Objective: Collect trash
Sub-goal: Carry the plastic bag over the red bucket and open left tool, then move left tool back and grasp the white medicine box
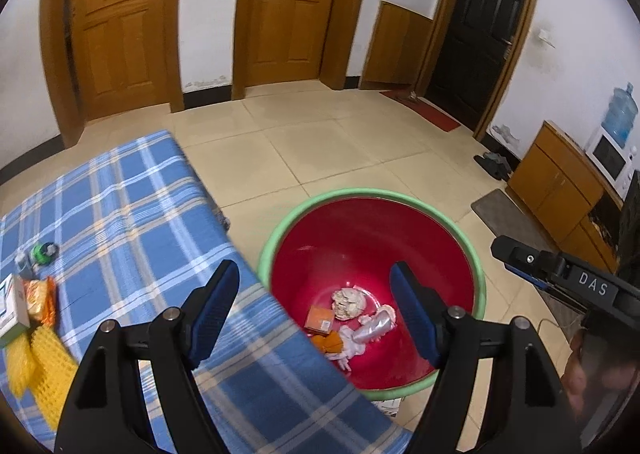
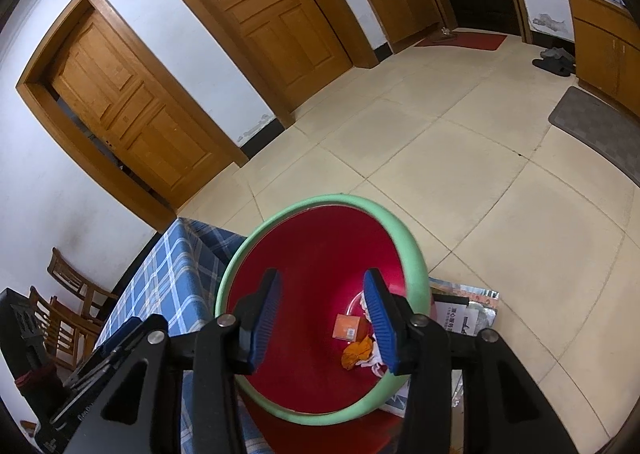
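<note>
A red bin with a green rim (image 1: pixel 280 232) stands on the floor beside the table; it also shows in the right wrist view (image 2: pixel 404 238). Inside lie a crumpled paper ball (image 1: pixel 349 303), an orange box (image 1: pixel 319 319), a silver wrapper (image 1: pixel 374 328) and orange and white scraps (image 2: pixel 357 352). My left gripper (image 1: pixel 314 312) is open and empty above the table's edge and the bin. My right gripper (image 2: pixel 322 320) is open and empty right over the bin. On the blue plaid table (image 1: pixel 132 214), at the left, lie a yellow foam net (image 1: pixel 40 366), an orange snack packet (image 1: pixel 40 300), a small box (image 1: pixel 12 310) and a green cap (image 1: pixel 42 252).
Tiled floor stretches toward two wooden doors (image 1: pixel 292 6) and a dark door (image 1: pixel 480 34). A wooden cabinet (image 1: pixel 560 186) and a grey mat (image 1: pixel 508 218) are at the right. Wooden chairs (image 2: pixel 68 306) stand behind the table. Papers (image 2: pixel 468 314) lie on the floor by the bin.
</note>
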`<action>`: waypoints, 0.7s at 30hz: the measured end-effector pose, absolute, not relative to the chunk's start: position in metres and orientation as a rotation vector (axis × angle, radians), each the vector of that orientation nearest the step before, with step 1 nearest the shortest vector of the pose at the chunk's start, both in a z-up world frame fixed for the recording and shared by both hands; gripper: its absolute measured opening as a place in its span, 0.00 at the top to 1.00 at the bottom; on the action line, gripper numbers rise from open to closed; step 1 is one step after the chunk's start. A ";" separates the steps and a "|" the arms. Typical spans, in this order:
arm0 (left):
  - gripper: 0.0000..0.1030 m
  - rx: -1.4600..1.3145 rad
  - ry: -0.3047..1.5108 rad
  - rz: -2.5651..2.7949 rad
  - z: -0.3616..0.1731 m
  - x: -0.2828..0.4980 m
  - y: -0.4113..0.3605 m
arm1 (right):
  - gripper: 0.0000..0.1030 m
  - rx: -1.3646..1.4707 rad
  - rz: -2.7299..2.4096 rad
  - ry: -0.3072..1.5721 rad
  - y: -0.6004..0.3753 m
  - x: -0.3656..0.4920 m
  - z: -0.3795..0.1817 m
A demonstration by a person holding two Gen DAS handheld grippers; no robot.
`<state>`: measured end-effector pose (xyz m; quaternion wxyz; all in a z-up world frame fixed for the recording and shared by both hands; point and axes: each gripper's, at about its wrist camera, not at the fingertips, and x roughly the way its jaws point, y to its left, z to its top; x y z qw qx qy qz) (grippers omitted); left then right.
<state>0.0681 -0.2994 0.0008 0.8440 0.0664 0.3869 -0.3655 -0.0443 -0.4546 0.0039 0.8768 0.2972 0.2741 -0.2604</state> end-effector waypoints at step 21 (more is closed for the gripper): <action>0.17 0.018 0.793 -0.499 0.012 0.106 -0.182 | 0.35 0.581 -0.472 0.639 -0.419 -0.019 -0.003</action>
